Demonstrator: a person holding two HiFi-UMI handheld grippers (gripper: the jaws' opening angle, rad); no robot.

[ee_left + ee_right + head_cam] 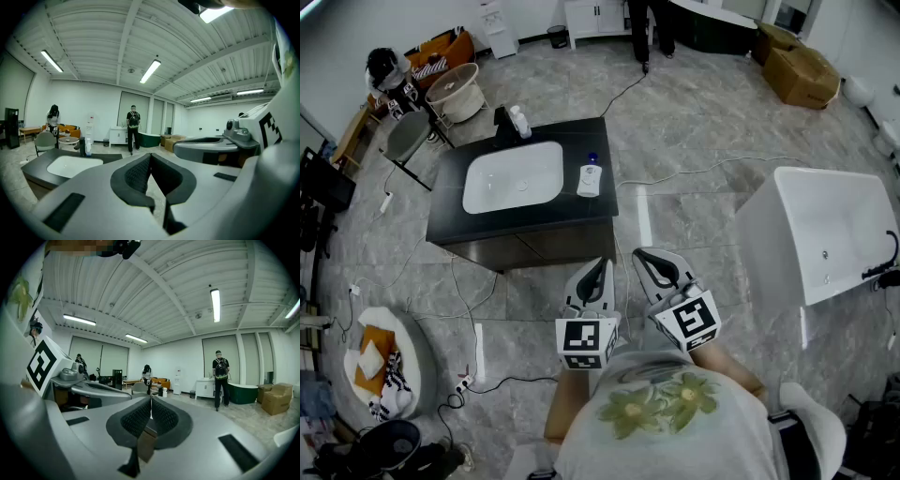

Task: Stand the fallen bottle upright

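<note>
Bottle [590,180] details too small, illeg.

White bottle [590,181], black counter [579,141], white basin [513,178], grey marbled floor [703,122]

On the desk [586,214], just right of the basin [514,176]: fallen bottle [590,180]. Behind the basin: upright bottle [519,121]. Far right, on the floor [694,122]: bathtub [825,234].
</note>
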